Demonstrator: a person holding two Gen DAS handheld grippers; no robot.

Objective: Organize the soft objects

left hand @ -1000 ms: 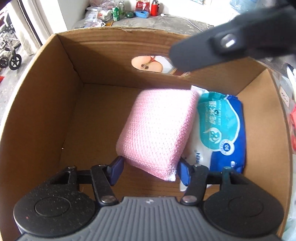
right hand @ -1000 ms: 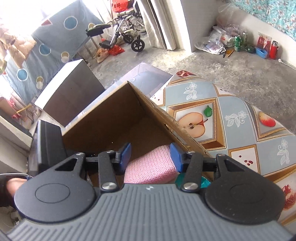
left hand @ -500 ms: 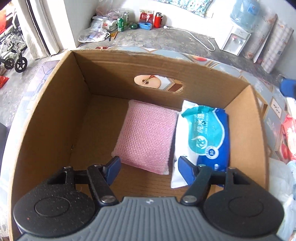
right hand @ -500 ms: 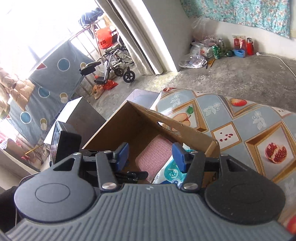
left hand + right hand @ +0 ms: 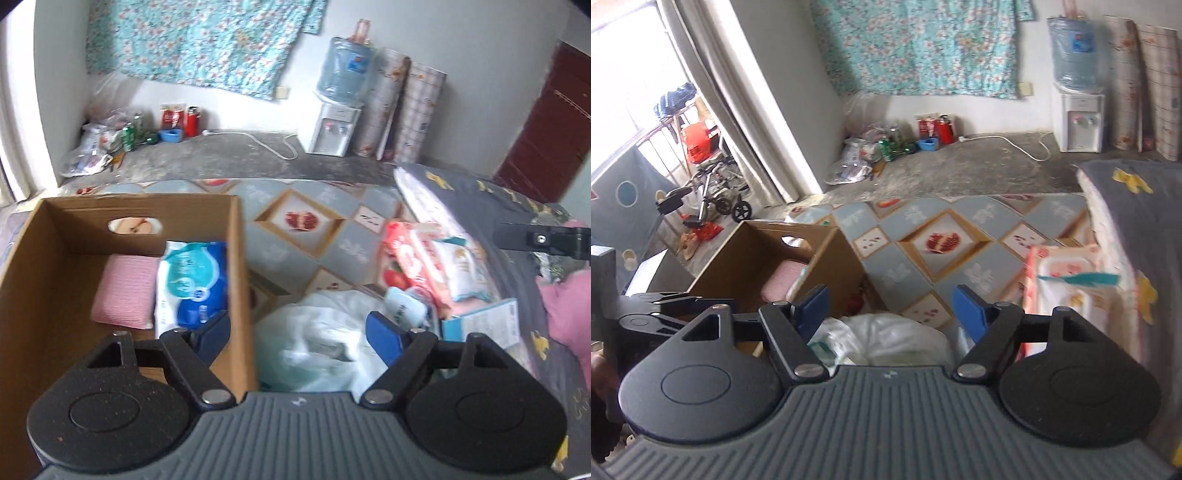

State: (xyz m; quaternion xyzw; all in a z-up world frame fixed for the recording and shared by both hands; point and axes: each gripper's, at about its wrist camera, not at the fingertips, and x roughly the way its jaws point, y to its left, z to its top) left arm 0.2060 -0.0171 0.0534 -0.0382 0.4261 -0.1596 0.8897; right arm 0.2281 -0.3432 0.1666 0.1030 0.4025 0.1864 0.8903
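Both grippers have pulled up and away from the cardboard box (image 5: pixel 236 280), which a second ago filled the left wrist view and now sits at its left, with the pink knitted pad (image 5: pixel 125 291) no longer between the left gripper's fingers. That pad lies flat on the box floor, touching the blue-and-white wipes pack (image 5: pixel 190 284) on its right; the two are the only things visible in the box. The left gripper (image 5: pixel 297 334) has just been opening its jaws; they stand wide and hold nothing, one finger over the box's right wall, the other over a crumpled white plastic bag (image 5: pixel 325 350) on the fruit-patterned tablecloth (image 5: pixel 303 221) just beside the box. The right gripper (image 5: pixel 890 304) has also just been spreading its jaws and is empty, hovering above the same white bag, with the box to its left. Beyond the bag, to the right, is a loose heap of soft packs: a red-and-pink one (image 5: pixel 402 254), a pale one beside it (image 5: pixel 460 266), and a small light-blue pouch (image 5: pixel 404 304), though blur makes an exact count uncertain. A grey quilted cover (image 5: pixel 1137 206) rises behind the heap. The box wall stands between the left gripper and the pad.
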